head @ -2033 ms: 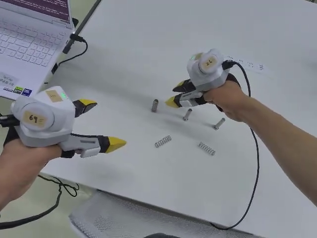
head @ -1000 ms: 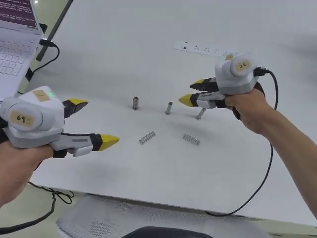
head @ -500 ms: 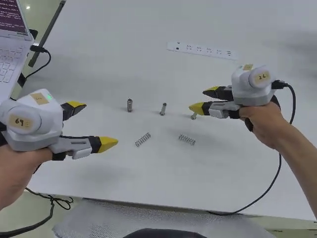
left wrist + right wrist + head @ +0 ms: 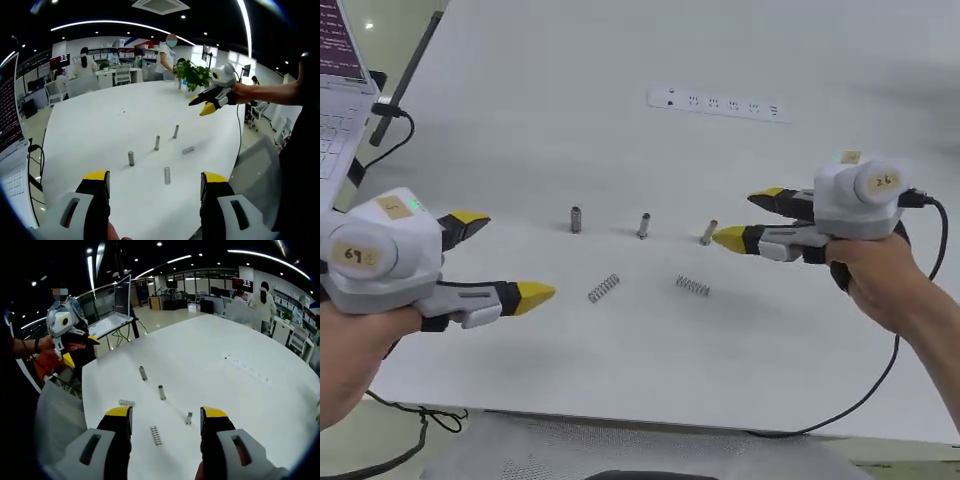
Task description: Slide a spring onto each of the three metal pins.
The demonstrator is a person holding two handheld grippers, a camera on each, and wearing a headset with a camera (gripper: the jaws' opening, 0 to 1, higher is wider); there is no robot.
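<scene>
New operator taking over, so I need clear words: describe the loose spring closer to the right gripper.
On the white table, three metal pins stand in a row this side of the power strip. Two springs lie flat nearer the person. Yours is the spring towards the right gripper, below the gap between the middle and right pins; the other spring sits further left.

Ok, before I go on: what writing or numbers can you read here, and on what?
"69": left sticker, round, on the body of the left claw.
"26", probably, as the handwriting is unclear: right sticker, round, on the body of the right claw.
Text on the laptop screen: too small to read.
Markings on the power strip: too small to read.
</scene>
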